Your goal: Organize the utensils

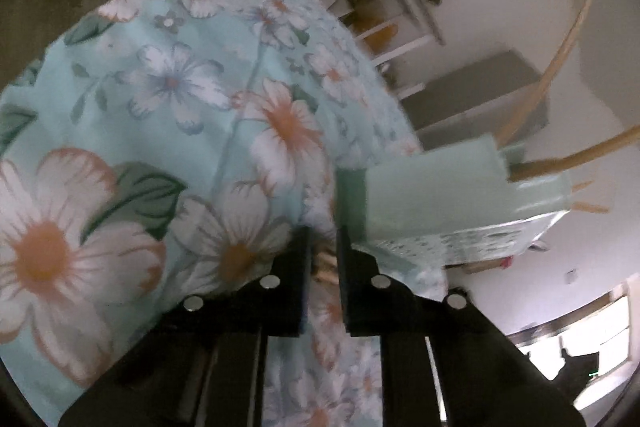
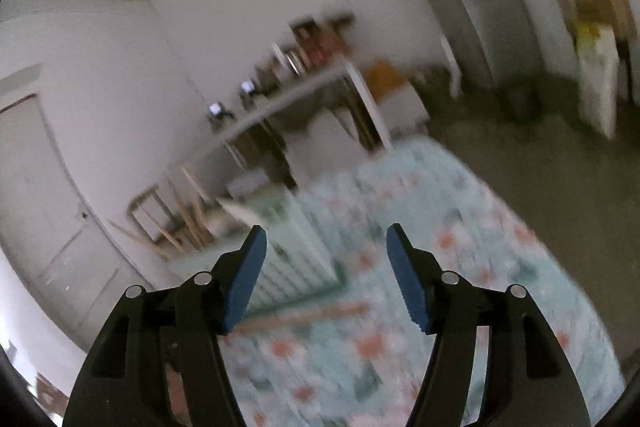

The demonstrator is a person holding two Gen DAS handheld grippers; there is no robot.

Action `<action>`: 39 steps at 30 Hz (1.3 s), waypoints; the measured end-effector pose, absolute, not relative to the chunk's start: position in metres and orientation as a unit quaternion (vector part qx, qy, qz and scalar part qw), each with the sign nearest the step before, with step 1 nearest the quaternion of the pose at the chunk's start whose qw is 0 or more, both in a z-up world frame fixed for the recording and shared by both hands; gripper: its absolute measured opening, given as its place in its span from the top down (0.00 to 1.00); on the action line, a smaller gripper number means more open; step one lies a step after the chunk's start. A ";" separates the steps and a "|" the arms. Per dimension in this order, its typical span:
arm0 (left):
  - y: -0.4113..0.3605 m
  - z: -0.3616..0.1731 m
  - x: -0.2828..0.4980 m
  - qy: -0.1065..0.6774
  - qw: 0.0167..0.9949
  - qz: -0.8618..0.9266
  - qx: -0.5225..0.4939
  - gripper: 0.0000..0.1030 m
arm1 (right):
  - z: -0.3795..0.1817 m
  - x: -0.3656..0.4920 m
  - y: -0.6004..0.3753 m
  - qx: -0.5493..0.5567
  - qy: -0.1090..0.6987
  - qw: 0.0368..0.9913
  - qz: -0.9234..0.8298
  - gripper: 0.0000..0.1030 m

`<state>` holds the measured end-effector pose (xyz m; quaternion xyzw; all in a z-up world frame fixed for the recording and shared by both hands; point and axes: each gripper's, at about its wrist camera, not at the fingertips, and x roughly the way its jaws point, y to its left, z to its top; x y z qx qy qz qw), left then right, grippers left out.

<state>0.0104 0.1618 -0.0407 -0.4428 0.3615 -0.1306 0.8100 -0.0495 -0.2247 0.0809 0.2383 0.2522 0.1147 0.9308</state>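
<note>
Left wrist view: my left gripper (image 1: pixel 322 263) is closing narrowly on what looks like a wooden utensil (image 1: pixel 326 265) lying on the floral tablecloth (image 1: pixel 172 115), beside the pale green utensil holder (image 1: pixel 432 191). My right gripper (image 2: pixel 326 267) is hanging wide, holding nothing.
</note>
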 end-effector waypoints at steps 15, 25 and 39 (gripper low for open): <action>0.161 0.142 -0.108 0.130 0.965 -0.062 -0.220 0.95 | -0.031 0.026 -0.204 0.403 0.448 0.782 0.160 0.48; 0.131 0.146 -0.138 0.128 0.980 -0.059 -0.137 0.95 | -0.037 0.070 -0.184 0.406 0.463 0.775 0.142 0.51; 0.122 0.108 -0.128 0.171 0.971 -0.071 -0.150 0.95 | -0.057 0.071 -0.198 0.456 0.454 0.757 0.112 0.88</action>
